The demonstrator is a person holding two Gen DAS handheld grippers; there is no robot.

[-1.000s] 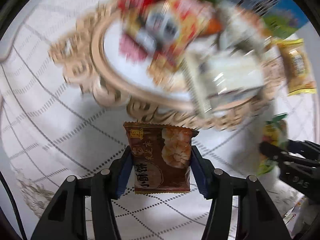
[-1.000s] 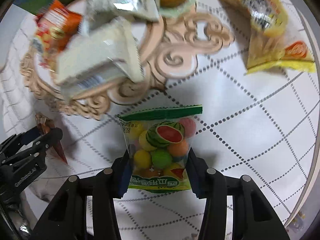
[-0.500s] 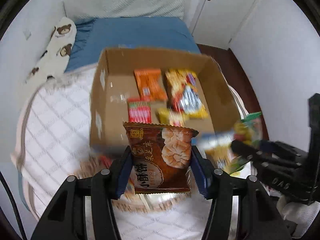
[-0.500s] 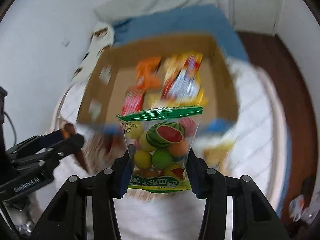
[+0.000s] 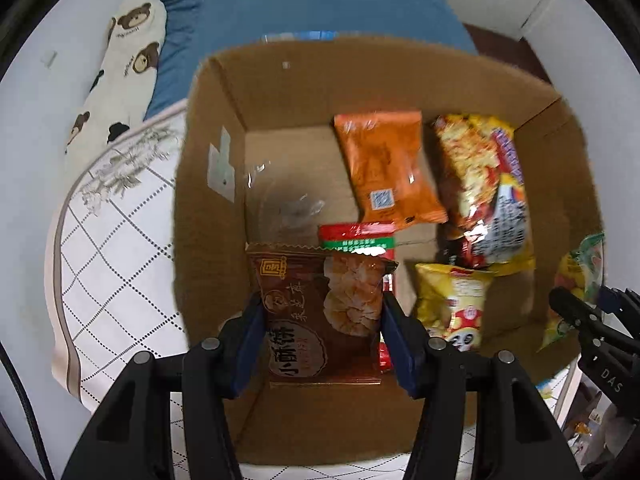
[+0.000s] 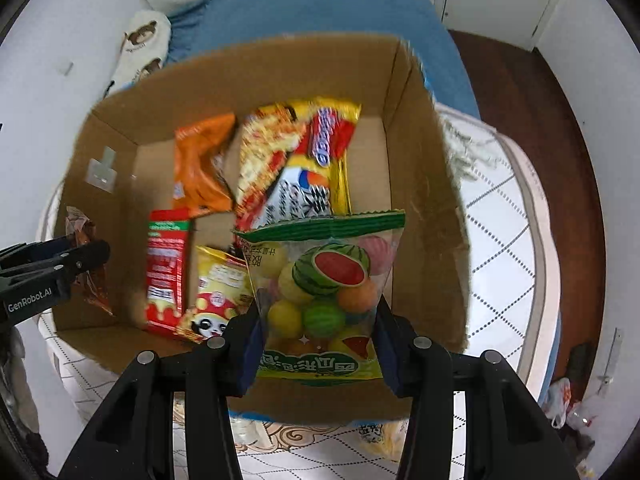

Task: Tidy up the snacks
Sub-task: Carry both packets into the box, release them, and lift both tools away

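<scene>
My left gripper (image 5: pixel 320 340) is shut on a brown biscuit packet (image 5: pixel 316 312) and holds it over the left part of an open cardboard box (image 5: pixel 208 200). My right gripper (image 6: pixel 318 344) is shut on a clear fruit-candy bag with a green top (image 6: pixel 324 288) and holds it over the box's right part (image 6: pixel 424 216). Inside the box lie an orange packet (image 5: pixel 384 168), a yellow and red noodle pack (image 5: pixel 484 188), a red packet (image 6: pixel 166 268) and a yellow panda packet (image 6: pixel 218 296). Each gripper shows at the edge of the other's view.
The box stands on a white quilted surface with a dotted grid (image 5: pixel 104 264). Behind it are a blue bed cover (image 5: pixel 304 4) and a bear-print pillow (image 5: pixel 124 60). Dark wooden floor (image 6: pixel 532 104) lies to the right. The ornate tray's edge (image 6: pixel 304 436) shows below the box.
Both grippers have lifted their packets away from the ornate tray and moved forward over the open box. The box now fills both views and the packets hang above its inside.
</scene>
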